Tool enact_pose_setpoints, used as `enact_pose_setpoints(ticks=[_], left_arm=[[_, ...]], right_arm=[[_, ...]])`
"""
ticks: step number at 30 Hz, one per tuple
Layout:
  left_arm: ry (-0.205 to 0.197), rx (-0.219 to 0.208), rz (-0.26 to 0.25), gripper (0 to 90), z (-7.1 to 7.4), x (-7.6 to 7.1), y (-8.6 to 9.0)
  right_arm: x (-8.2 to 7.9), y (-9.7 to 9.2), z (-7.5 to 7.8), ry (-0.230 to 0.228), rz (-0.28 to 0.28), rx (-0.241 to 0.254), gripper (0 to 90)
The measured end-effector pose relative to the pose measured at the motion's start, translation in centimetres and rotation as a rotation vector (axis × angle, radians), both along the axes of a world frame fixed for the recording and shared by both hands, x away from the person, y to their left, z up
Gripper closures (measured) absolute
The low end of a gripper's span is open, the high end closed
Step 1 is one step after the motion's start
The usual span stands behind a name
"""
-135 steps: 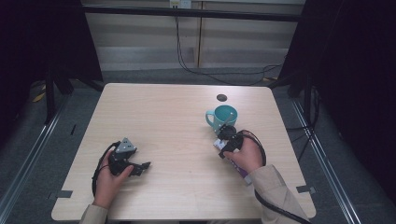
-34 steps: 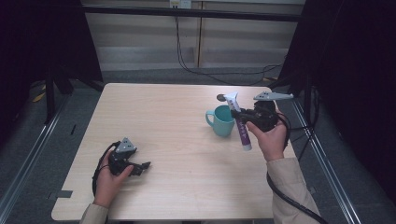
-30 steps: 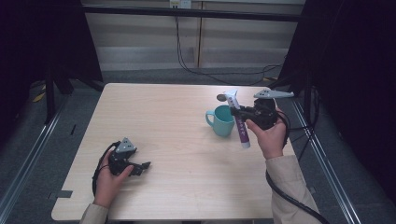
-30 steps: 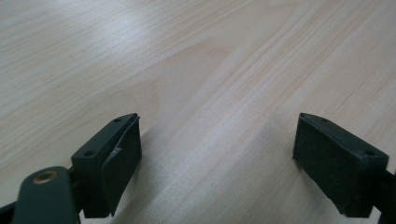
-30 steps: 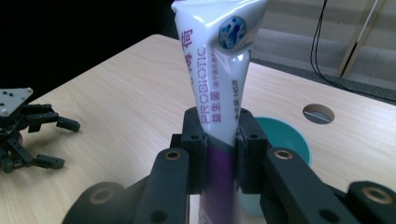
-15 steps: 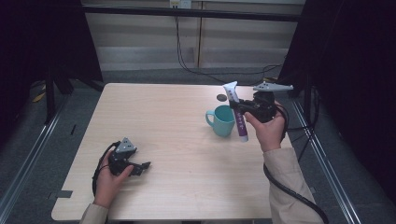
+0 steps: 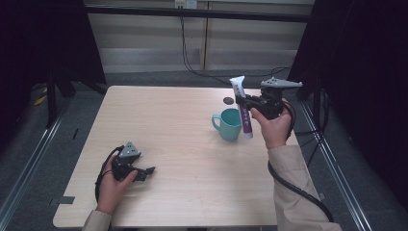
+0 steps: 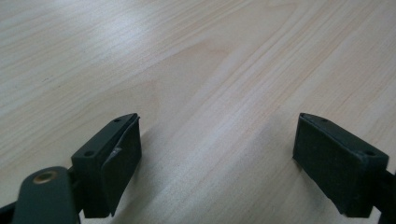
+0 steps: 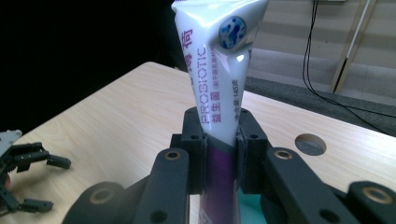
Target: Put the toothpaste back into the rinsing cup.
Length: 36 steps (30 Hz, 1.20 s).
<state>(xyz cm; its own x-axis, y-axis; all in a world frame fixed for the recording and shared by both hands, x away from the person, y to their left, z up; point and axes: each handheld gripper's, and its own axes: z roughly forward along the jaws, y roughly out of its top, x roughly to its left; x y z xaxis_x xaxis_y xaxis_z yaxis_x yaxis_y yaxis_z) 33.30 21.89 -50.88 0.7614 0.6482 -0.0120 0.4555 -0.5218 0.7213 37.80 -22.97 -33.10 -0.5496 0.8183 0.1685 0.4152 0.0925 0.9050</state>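
Observation:
A white and purple toothpaste tube (image 7: 242, 107) stands almost upright in the air, flat crimped end up, with my right gripper (image 7: 246, 105) shut on its middle. In the right gripper view the two pads squeeze the tube (image 9: 218, 93) from both sides. The tube's lower end hangs just right of a teal mug (image 7: 229, 124) that stands on the wooden table (image 7: 168, 120), handle to the left. My left gripper (image 7: 144, 173) rests on the table near the front left, jaws wide apart with bare wood between them (image 8: 219, 154).
A round cable hole (image 7: 228, 100) lies in the tabletop behind the mug. Black cables trail from both grippers; one hangs off the table's right edge. Dark frame posts stand at both sides, and the floor drops away behind the table.
My right hand has lifted the tube a little and shifted it toward the far side, standing it more upright beside the mug. The left gripper has stayed put.

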Motion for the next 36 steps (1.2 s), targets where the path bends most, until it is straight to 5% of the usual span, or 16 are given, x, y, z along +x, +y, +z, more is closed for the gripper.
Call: enact_pose_setpoints(ticks=[36], left_arm=[[0.003, -0.017, 0.011, 15.1, -0.1, -0.1, -0.1]], right_arm=[[3.4, 1.1, 0.0, -0.072, -0.03, 0.05, 76.9]])
